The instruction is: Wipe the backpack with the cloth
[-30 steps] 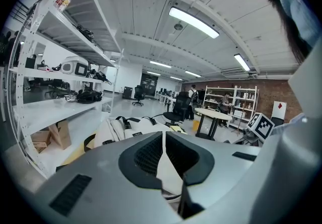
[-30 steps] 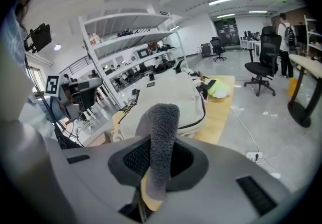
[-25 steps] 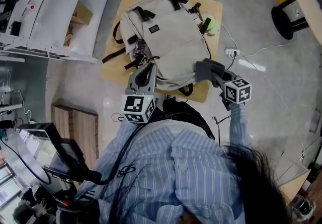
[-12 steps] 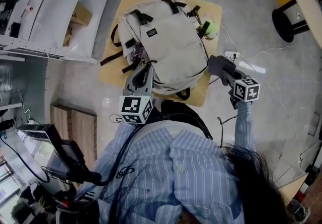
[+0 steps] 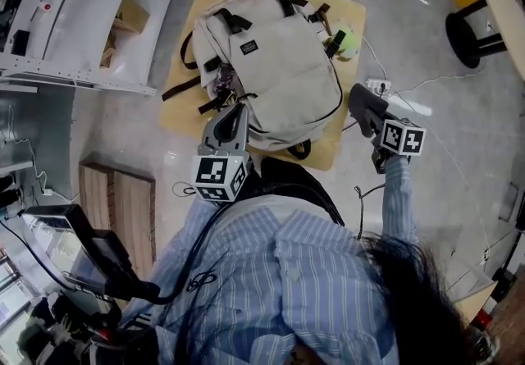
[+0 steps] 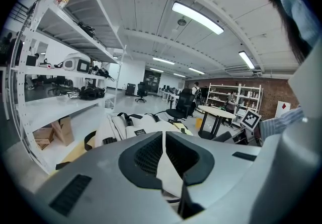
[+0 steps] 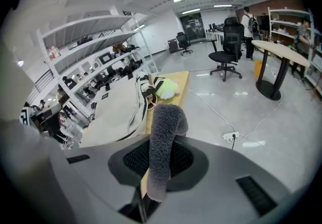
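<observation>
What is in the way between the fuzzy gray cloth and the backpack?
Nothing visible. The right gripper holds the cloth off the backpack, to its right, with only open air between them.

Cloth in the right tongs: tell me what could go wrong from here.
1. The cloth hangs in the right tongs beyond the table's edge; a loose grip could drop it by the power strip.
2. The left tongs seem to pinch only the backpack's near edge, so a hard wipe may slide it.
3. A sweep to the far end could knock the green toy.
</observation>
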A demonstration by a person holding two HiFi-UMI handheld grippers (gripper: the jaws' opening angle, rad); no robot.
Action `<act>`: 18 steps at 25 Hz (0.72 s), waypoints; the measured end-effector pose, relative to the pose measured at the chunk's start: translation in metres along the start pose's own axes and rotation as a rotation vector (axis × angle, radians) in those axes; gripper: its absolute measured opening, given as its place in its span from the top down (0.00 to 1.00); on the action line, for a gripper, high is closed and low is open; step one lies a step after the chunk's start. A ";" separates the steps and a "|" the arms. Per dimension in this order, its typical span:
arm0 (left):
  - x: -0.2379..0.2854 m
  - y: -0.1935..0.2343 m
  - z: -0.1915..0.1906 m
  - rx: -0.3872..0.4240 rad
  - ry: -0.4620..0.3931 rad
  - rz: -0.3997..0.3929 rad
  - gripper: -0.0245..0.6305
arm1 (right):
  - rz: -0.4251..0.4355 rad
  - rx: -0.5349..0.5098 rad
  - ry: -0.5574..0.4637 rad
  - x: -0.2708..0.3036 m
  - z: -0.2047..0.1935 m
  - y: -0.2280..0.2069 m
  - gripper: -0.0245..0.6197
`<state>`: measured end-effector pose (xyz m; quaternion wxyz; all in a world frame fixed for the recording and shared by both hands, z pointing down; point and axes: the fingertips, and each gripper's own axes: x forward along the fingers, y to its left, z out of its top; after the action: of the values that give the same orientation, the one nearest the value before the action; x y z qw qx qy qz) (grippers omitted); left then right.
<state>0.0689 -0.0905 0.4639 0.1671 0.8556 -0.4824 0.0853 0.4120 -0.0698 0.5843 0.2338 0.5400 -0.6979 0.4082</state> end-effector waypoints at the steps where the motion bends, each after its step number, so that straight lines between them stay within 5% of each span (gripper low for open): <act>1: -0.001 0.002 0.000 0.000 0.000 0.002 0.93 | -0.014 0.024 0.004 0.002 0.001 0.001 0.88; 18: 0.018 0.078 0.030 0.013 -0.013 -0.035 0.93 | -0.039 0.338 -0.134 0.060 0.080 0.051 0.88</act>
<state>0.0111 -0.1531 0.4575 0.1598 0.8657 -0.4677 0.0798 0.3546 -0.1657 0.5697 0.1005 0.6108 -0.6230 0.4782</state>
